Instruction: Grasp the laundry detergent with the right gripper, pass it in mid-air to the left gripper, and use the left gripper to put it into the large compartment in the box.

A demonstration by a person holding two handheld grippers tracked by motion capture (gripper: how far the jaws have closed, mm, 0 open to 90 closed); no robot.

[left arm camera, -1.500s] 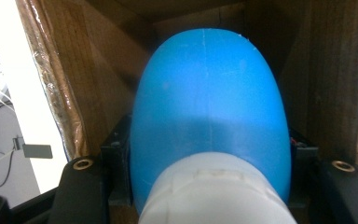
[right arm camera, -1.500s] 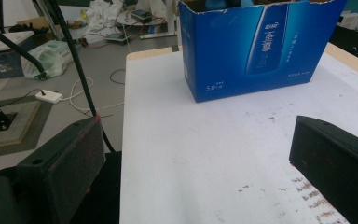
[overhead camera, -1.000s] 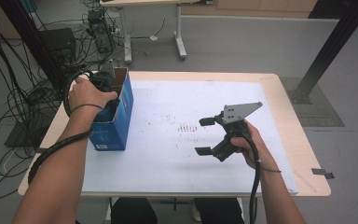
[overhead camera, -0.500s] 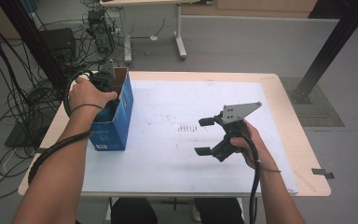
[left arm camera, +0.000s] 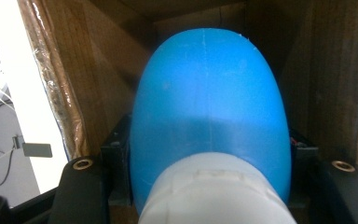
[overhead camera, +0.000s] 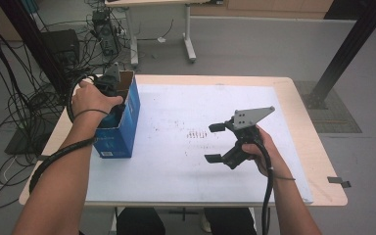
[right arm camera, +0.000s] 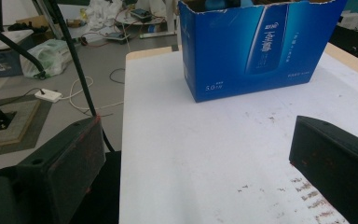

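Nothing's budged since a second ago: left gripper [overhead camera: 108,84] is down in the blue box [overhead camera: 122,128] at the counter's left, jaws clamped on the blue bottle [left arm camera: 209,112]. Right gripper [overhead camera: 221,143] idles, jaws apart. Next, probably lift it straight out.

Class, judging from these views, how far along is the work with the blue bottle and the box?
Done: the blue bottle is already inside the blue box. In hand: the left gripper grips it there. Left: letting go and withdrawing; the right gripper hangs open over the table.
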